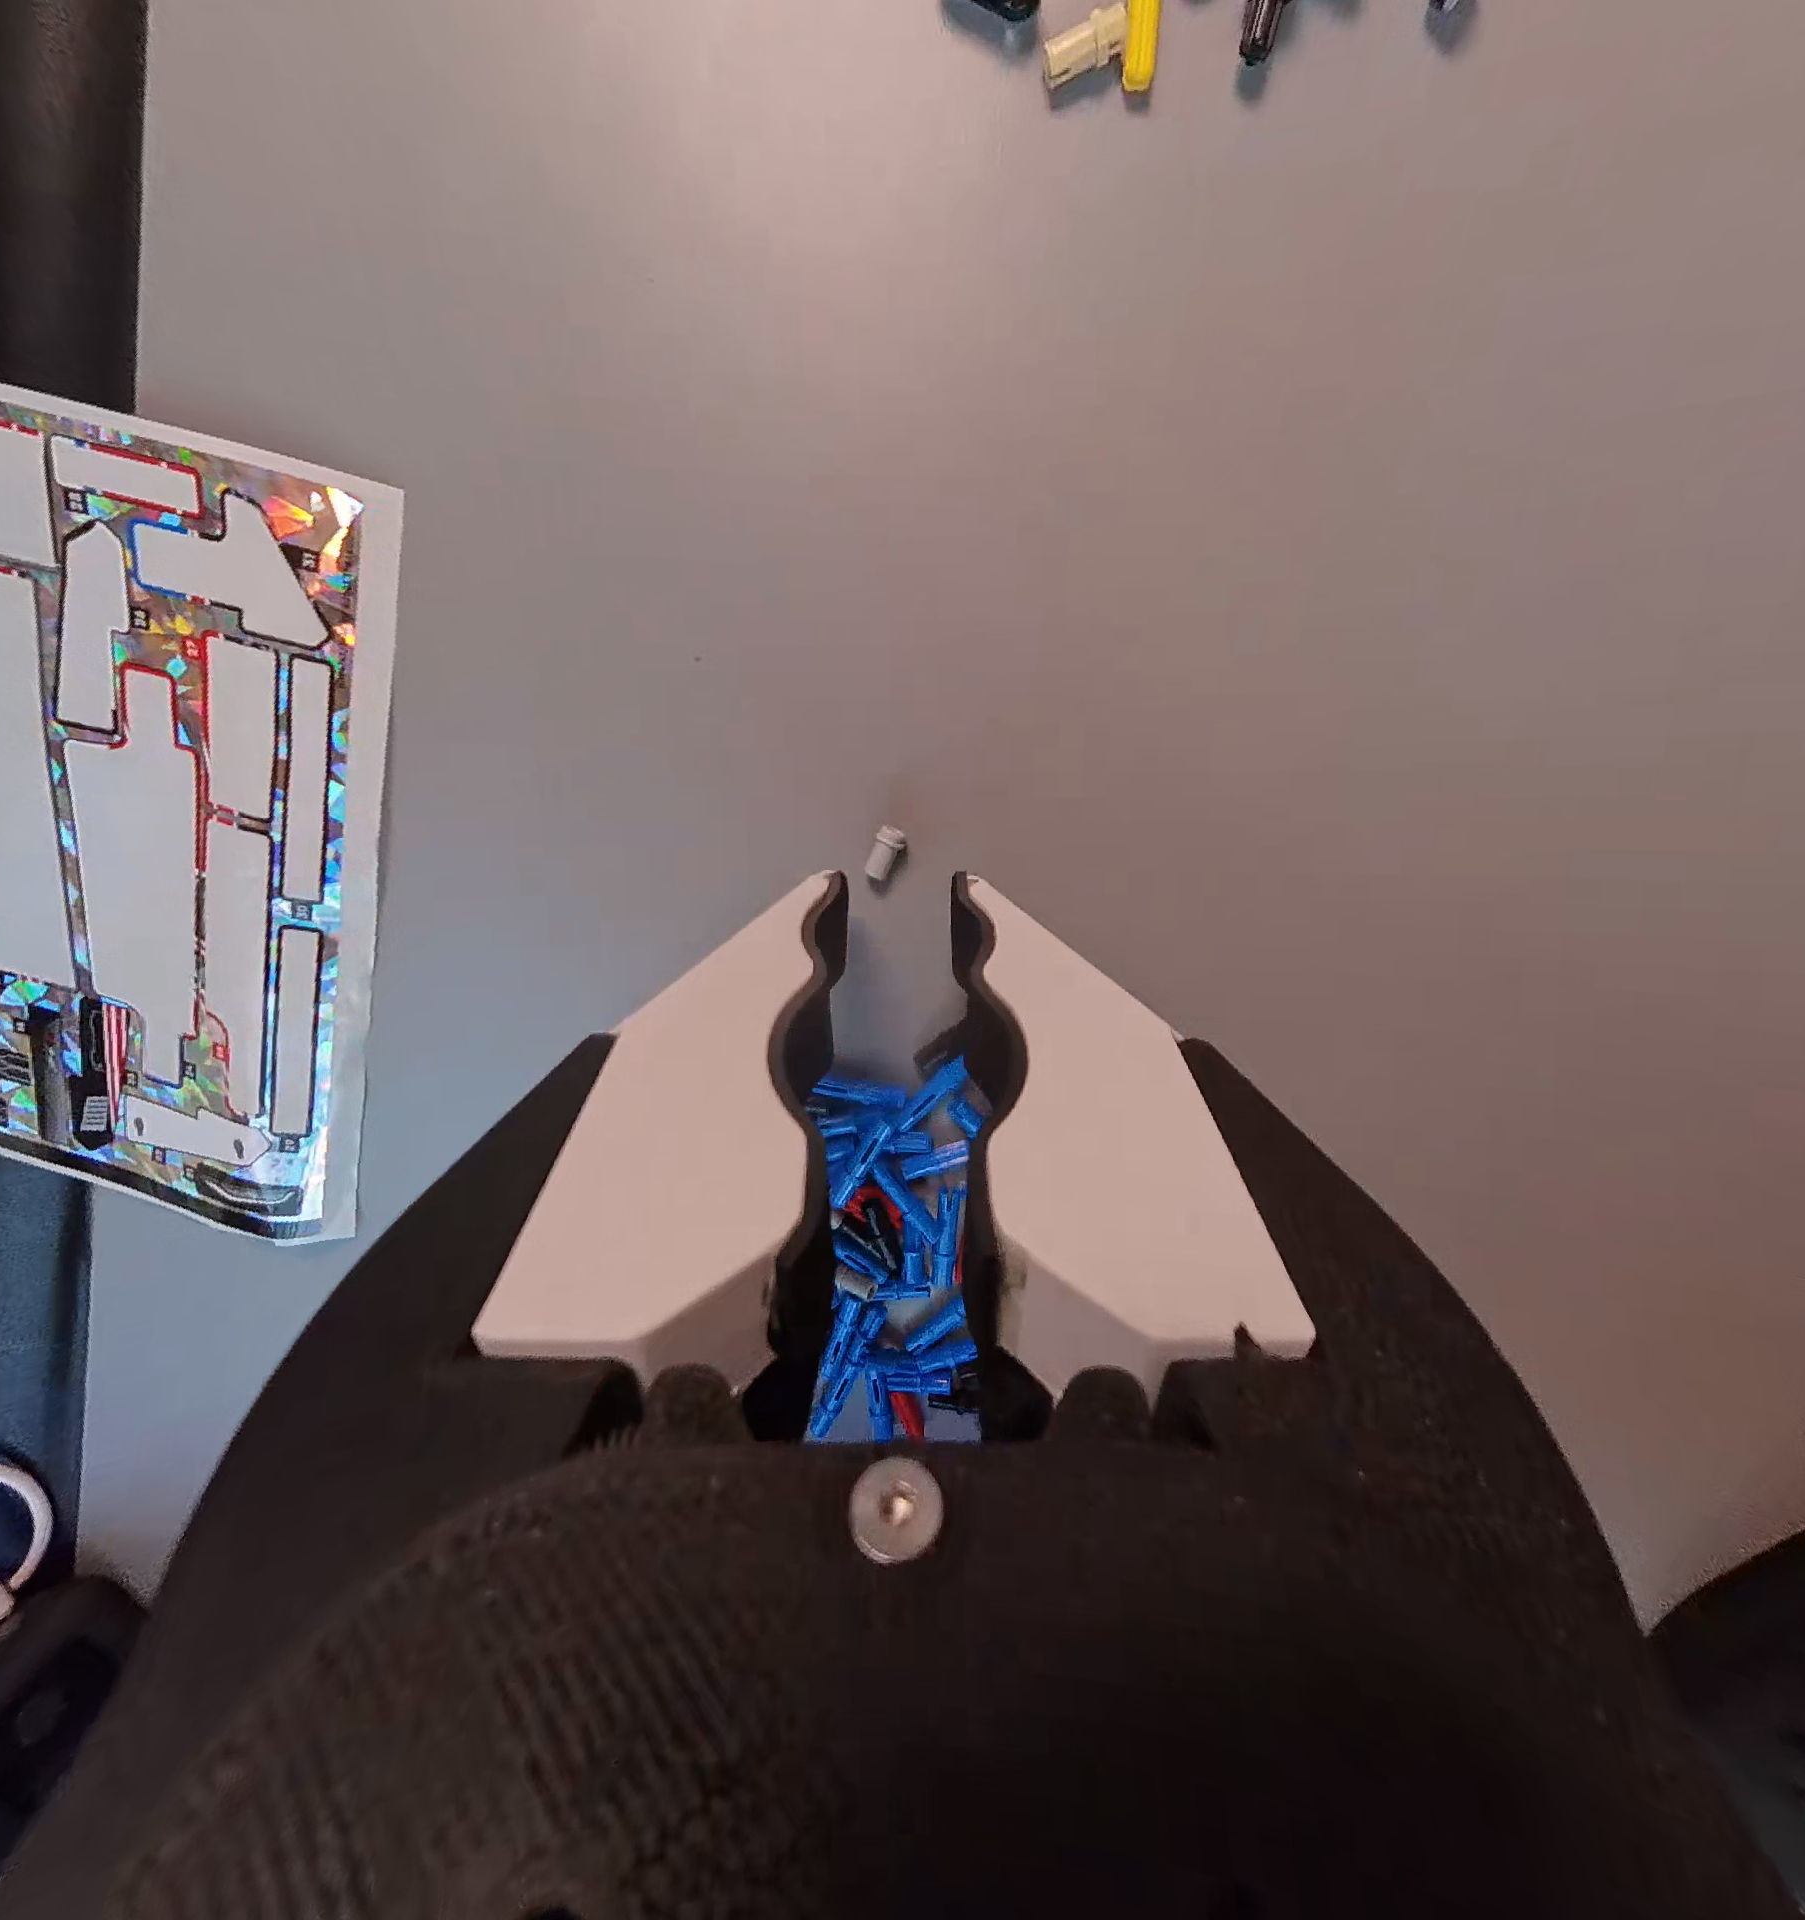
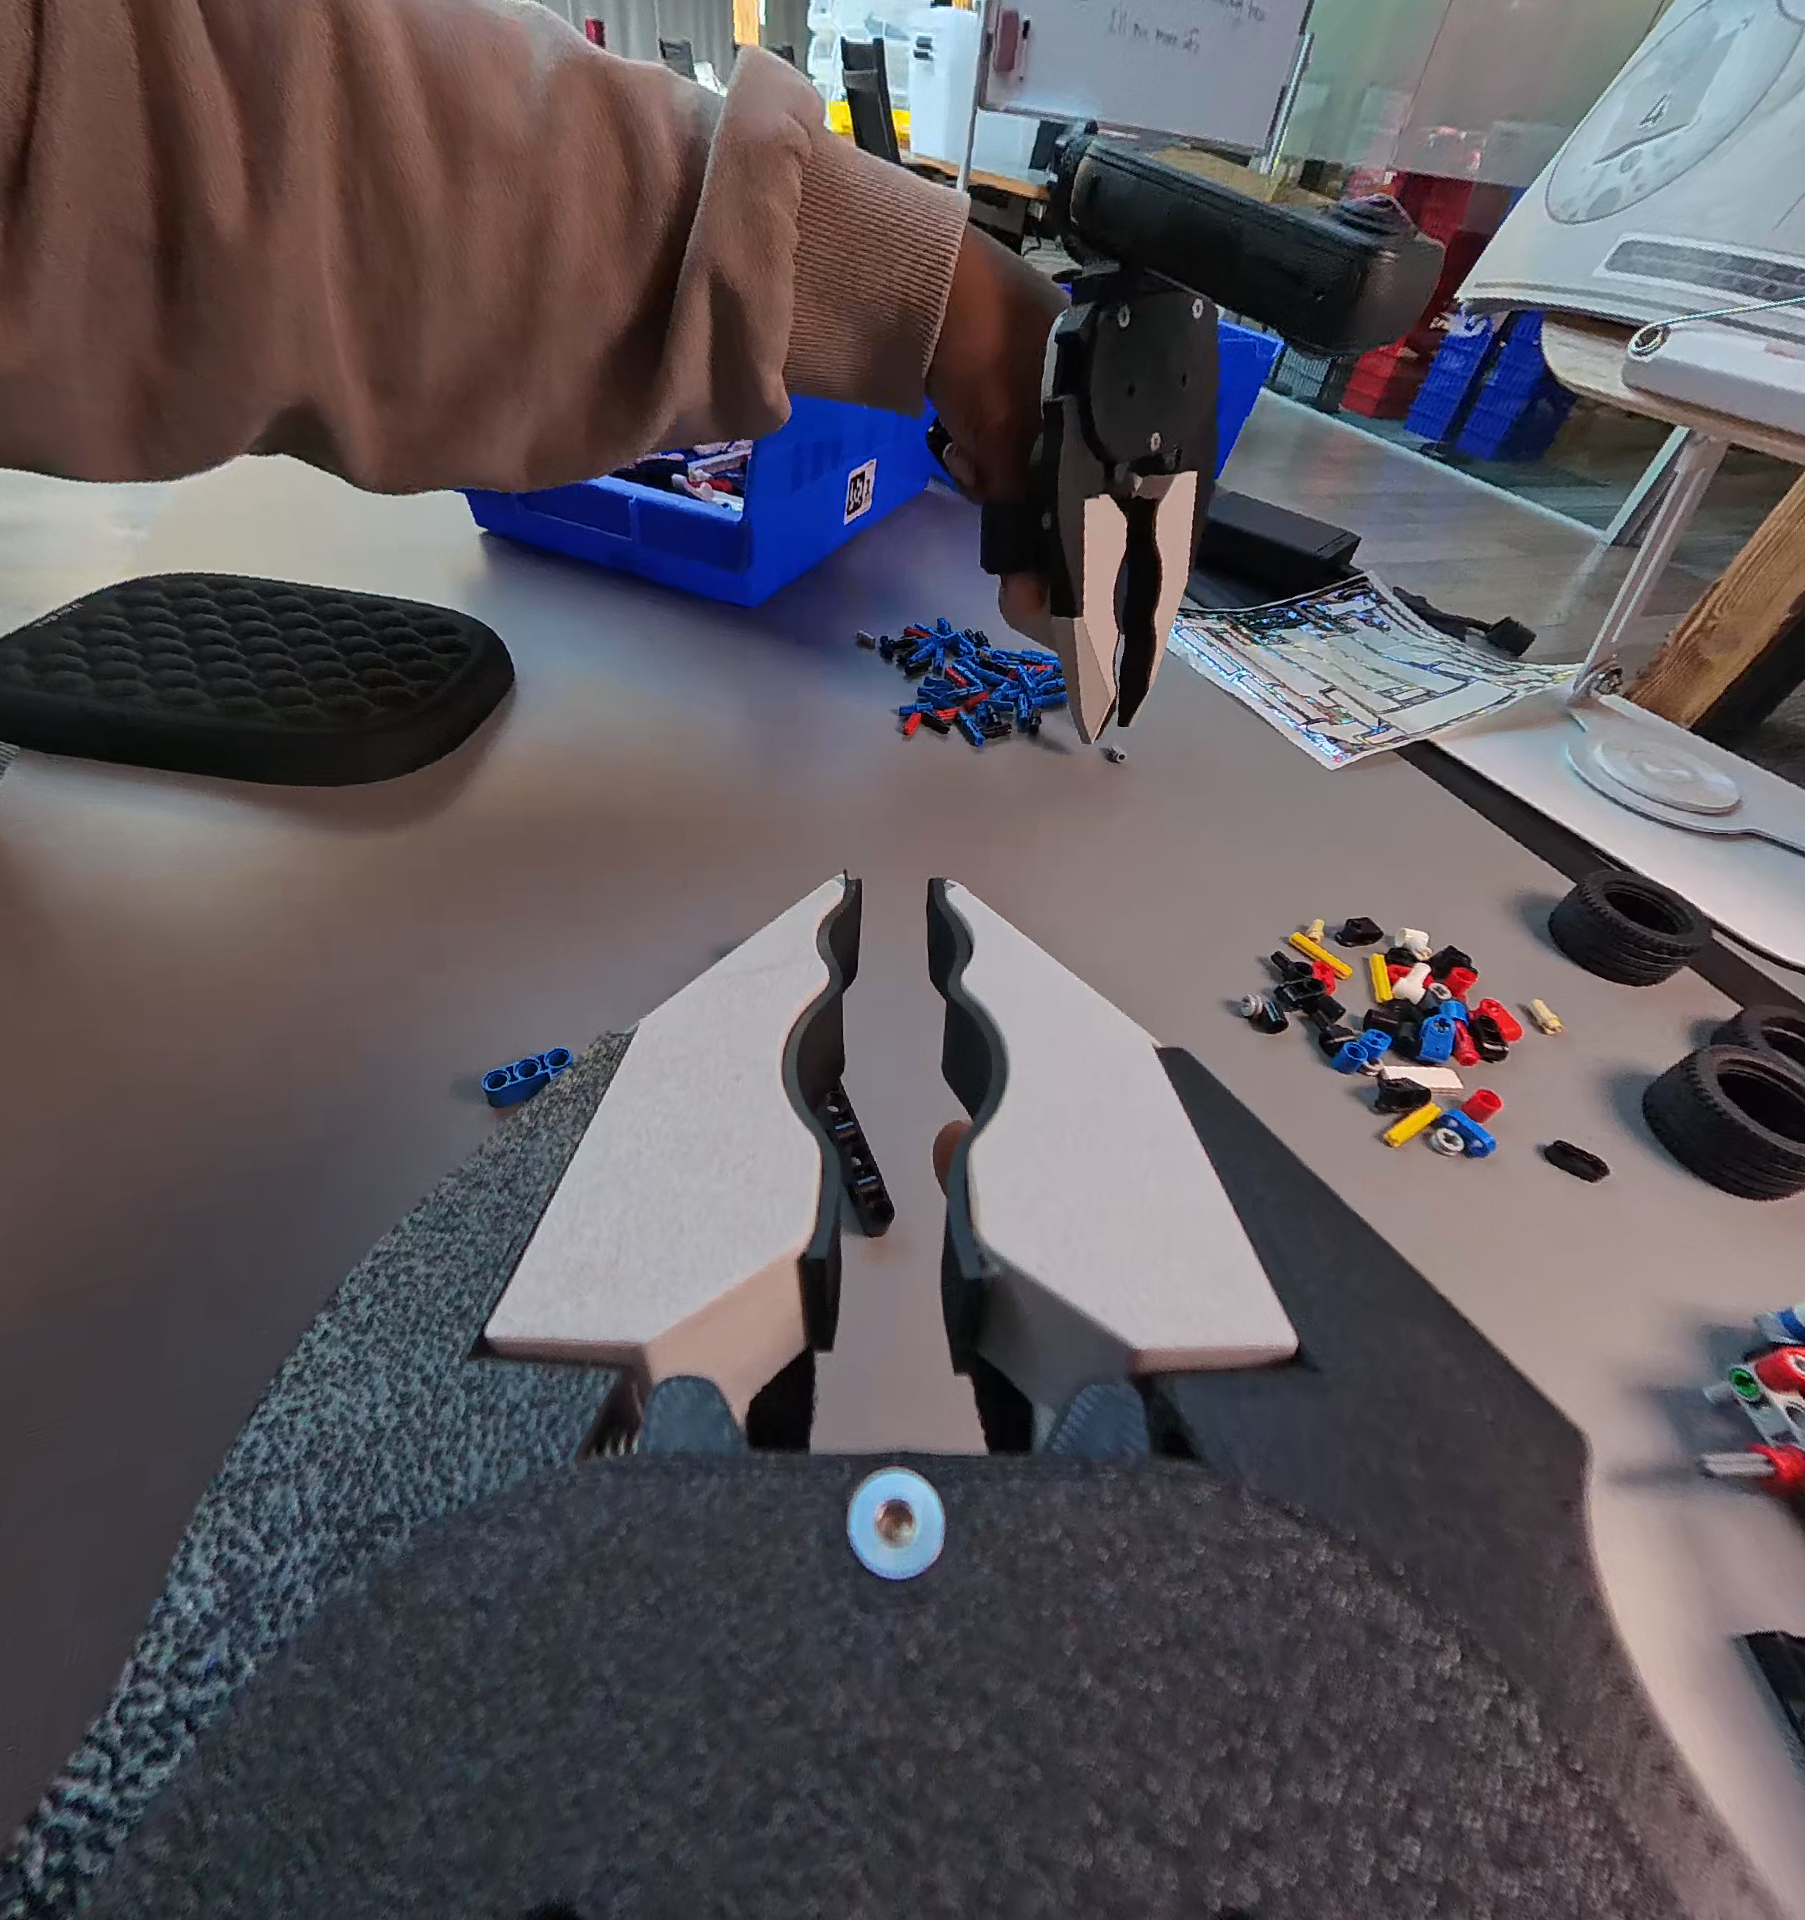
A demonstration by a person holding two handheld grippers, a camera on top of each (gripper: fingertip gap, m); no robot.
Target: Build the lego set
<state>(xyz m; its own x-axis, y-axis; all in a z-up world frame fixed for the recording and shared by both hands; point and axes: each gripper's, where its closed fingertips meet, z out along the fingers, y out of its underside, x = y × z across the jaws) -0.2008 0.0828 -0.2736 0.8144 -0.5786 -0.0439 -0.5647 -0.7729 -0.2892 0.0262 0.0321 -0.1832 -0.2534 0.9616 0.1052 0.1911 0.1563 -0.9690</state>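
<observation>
Right wrist view: grey table (image 2: 669,831), then the right gripper (image 2: 894,883) low over it, jaws narrowly parted and empty, a black beam (image 2: 856,1164) lying between its fingers. Farther off, the left gripper (image 1: 898,878) (jaws also slightly apart, holding nothing) hangs just beside a small grey pin (image 1: 885,853), near the blue pin pile (image 2: 981,681).

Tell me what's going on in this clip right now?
A person is building a Lego set with two handheld grippers. The left gripper points down at the grey table, jaws open, just short of a small grey pin lying beside the pile of blue pins. The right gripper is open and empty, low over the table, with a black beam lying beneath it. Nothing is gripped yet.
</observation>
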